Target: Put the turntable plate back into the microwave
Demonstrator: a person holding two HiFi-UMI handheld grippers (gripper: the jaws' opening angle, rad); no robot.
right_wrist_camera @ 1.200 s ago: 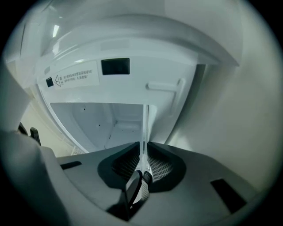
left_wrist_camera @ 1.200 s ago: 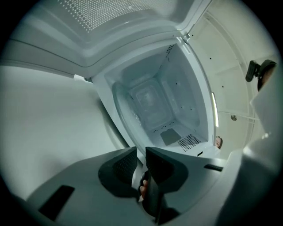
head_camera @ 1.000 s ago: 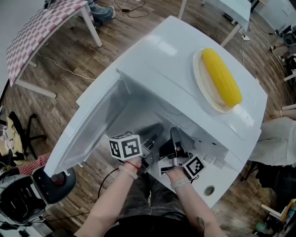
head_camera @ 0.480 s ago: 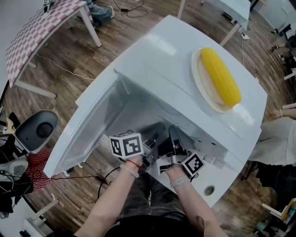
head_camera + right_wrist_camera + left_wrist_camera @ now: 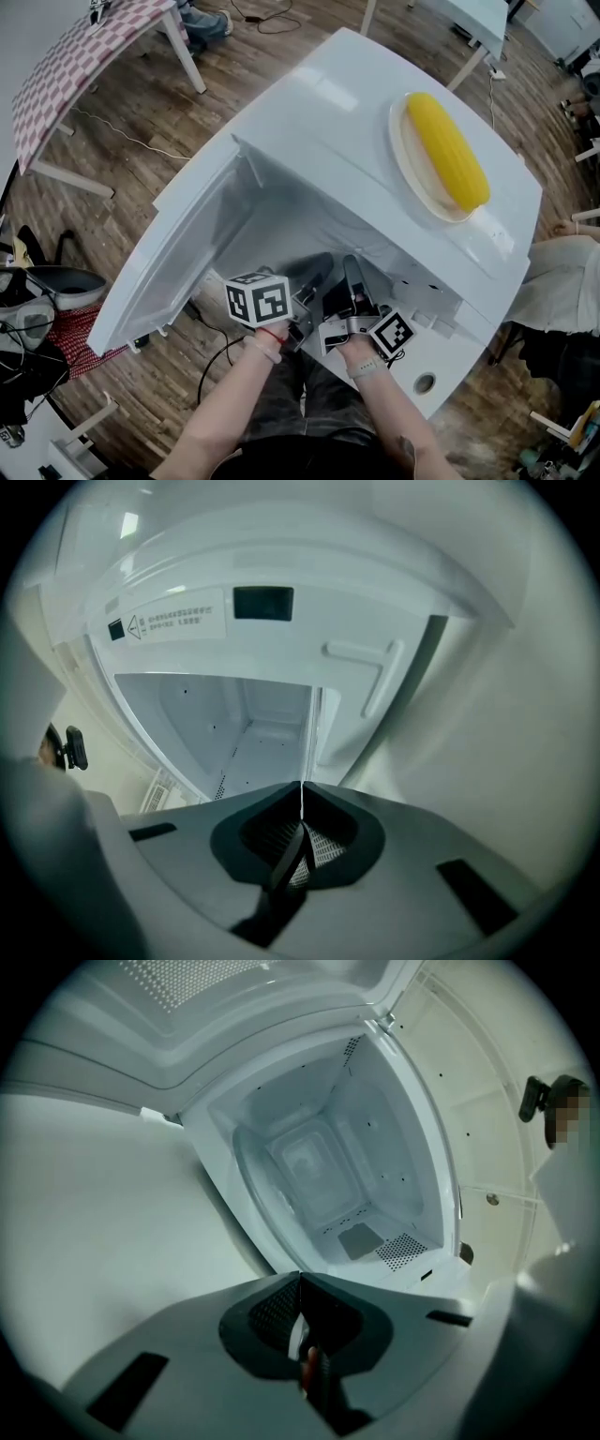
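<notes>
Wood floor [image 5: 141, 131] surrounds the microwave [image 5: 328, 122], its open cavity just ahead of the left gripper [image 5: 302, 1335] and right gripper [image 5: 300, 832], both clamped on the clear turntable plate [image 5: 267, 1199].

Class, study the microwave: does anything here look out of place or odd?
Yes. A corn cob on a plate sits on top of the microwave, an odd spot for food. The turntable plate is not seated inside: the left gripper and right gripper each clamp its edge at the open door.
</notes>
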